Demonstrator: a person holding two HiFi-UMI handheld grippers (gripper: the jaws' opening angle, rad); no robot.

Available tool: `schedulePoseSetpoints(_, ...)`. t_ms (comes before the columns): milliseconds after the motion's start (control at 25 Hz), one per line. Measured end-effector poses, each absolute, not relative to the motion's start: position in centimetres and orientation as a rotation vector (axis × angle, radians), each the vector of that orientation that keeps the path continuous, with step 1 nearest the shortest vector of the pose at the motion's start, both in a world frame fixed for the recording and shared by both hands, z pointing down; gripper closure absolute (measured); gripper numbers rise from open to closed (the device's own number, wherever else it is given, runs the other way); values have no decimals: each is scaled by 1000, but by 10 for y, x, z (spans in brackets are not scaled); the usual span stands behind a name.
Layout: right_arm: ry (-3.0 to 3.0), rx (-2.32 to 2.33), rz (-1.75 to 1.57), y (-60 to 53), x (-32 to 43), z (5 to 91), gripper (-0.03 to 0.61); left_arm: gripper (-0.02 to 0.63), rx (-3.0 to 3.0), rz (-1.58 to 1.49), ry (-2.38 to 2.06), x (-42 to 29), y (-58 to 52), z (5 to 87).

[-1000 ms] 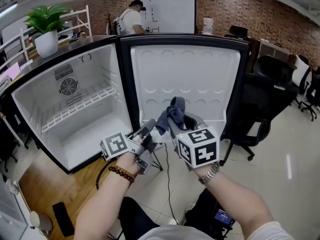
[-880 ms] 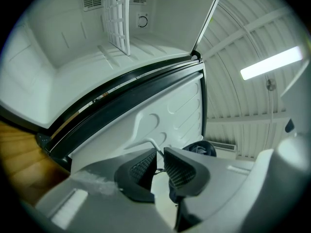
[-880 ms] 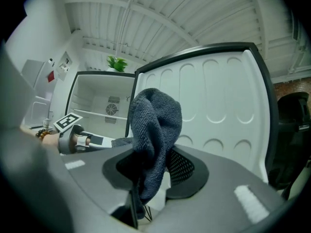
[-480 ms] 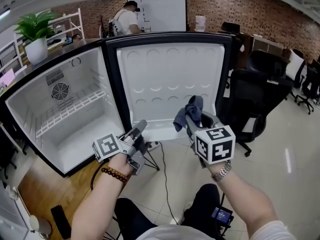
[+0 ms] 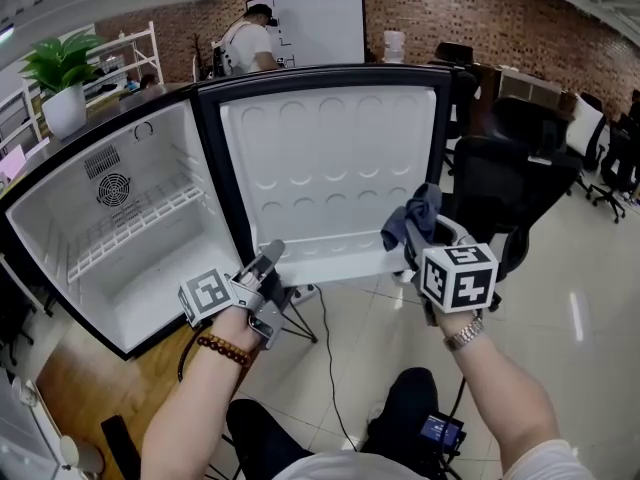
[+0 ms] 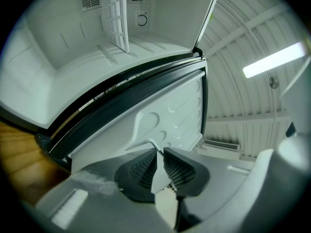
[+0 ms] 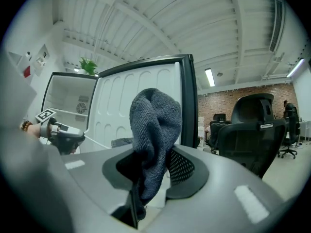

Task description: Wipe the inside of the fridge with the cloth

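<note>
Grips a bunched grey cloth [image 7: 154, 123] in the right tongs [image 7: 156, 155], jaws pressed on its lower folds, the rest standing up above them. Carries the cloth in the air before the lower right corner of the open fridge door [image 5: 330, 158], clear of the door and well apart from the cabinet. Holds the left tongs [image 6: 159, 155] closed to a sliver with nothing between them, low in front of the black edge where the door meets the fridge [image 5: 60, 218].

Beyond the tongs: a white interior with a wire shelf [image 5: 130, 223] across the middle and a round fan grille on the back wall. Pale floor [image 5: 370, 328] below, black office chairs [image 5: 510, 178] to the right, a person [image 5: 245, 40] at a whiteboard far behind.

Reads as the approach step: cloth in hand, no wiping begun. Calls next for swinging the right tongs leftward past the door and into the cabinet, then pressing the cloth flat against a wall or the bottom of the compartment, minding the wire shelf on the way in.
</note>
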State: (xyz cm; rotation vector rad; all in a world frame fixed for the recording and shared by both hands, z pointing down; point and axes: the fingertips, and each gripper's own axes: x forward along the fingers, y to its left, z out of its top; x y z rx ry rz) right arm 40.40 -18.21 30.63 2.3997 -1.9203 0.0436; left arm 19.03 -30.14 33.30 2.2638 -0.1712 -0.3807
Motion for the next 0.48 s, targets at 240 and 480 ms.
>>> schedulePoseSetpoints(240,-1952,2412,-1,-171,398,298,453,565,2267,-377,-186,192,-303,331)
schedulePoseSetpoints(480,-2178,2165,-101,-173,302,311,453,565,2233,-366,-230,192,-308,334)
